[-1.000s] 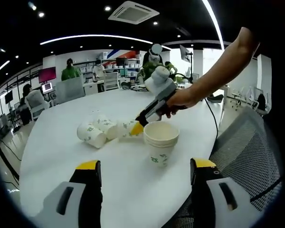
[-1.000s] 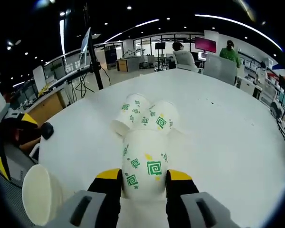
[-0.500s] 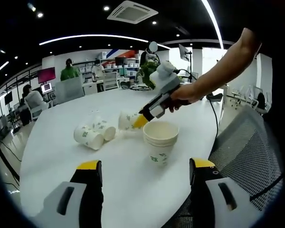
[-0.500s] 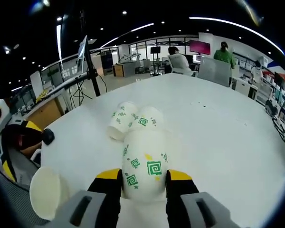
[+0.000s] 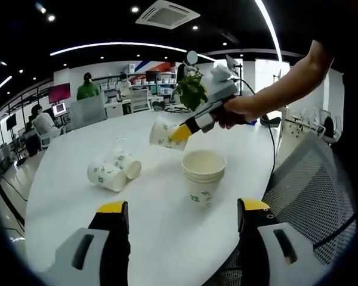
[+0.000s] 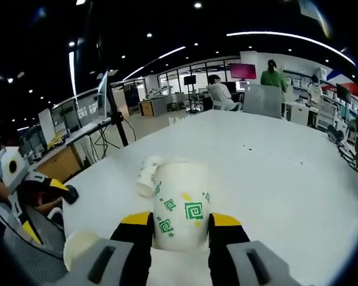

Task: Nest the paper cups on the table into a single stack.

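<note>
An upright stack of nested paper cups (image 5: 202, 176) stands on the white table (image 5: 65, 202), just beyond my left gripper (image 5: 182, 207), which is open and holds nothing. Two cups with green prints (image 5: 113, 171) lie on their sides to the left. My right gripper (image 5: 182, 132), held in a person's hand, comes in from the right, shut on a single cup (image 5: 163, 132) lifted above the table, up and left of the stack. In the right gripper view my right gripper (image 6: 180, 219) clamps that cup (image 6: 182, 202). The lying cups (image 6: 146, 173) peek out behind it, and the stack (image 6: 83, 249) is at lower left.
A mesh chair (image 5: 310, 179) stands at the table's near right edge. A potted plant (image 5: 191, 92) sits at the far side. The left gripper (image 6: 33, 190) shows at the left. Office desks, chairs and seated people are far behind.
My right gripper has lifted the single cup off the table, away from the lying cups, and carried it up. The left gripper has stayed still and open.
</note>
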### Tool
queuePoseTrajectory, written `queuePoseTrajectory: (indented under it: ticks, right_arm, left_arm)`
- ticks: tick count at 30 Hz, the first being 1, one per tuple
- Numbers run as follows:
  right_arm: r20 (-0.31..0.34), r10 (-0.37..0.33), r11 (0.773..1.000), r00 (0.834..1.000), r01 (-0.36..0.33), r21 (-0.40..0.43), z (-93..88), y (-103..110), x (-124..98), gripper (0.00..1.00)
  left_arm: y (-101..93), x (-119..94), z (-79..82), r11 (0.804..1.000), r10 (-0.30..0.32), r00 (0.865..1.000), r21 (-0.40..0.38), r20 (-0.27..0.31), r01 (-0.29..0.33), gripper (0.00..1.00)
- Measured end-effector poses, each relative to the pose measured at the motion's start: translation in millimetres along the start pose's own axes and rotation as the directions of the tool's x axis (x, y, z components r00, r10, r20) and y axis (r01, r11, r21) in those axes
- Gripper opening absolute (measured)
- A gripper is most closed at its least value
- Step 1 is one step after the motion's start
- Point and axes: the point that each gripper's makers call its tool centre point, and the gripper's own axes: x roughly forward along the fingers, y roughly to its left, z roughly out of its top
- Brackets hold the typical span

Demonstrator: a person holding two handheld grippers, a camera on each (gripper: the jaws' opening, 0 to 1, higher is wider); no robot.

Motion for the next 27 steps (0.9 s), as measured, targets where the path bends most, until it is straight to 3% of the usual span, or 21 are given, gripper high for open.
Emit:
queuePoseTrajectory:
  ticks: [16,18,27]
  right_arm:
    - [0.107,0.055,0.998,0.993,-0.056,0.005,12.1,25.5,-26.6,0.35]
    - [0.118,0.071,0.997,0.991,-0.071,-0.006,11.7,39.1,-33.8,0.35]
    - [0.153,0.106,0.994,0.983,-0.1,-0.046,13.5,55.5,-46.3,0.35]
  left_arm:
    - [1.4,-0.2,-0.5,1.0,0.005,1.0,-0.002,-0.005,-0.005,0.7]
    - [2.1,-1.5,1.8,1.0,0.005,1.0,-0.009,0.006,-0.005,0.66]
    - [11.3,-6.9,10.7,0.998,0.029,0.998,-0.058,0.058,-0.026,0.59]
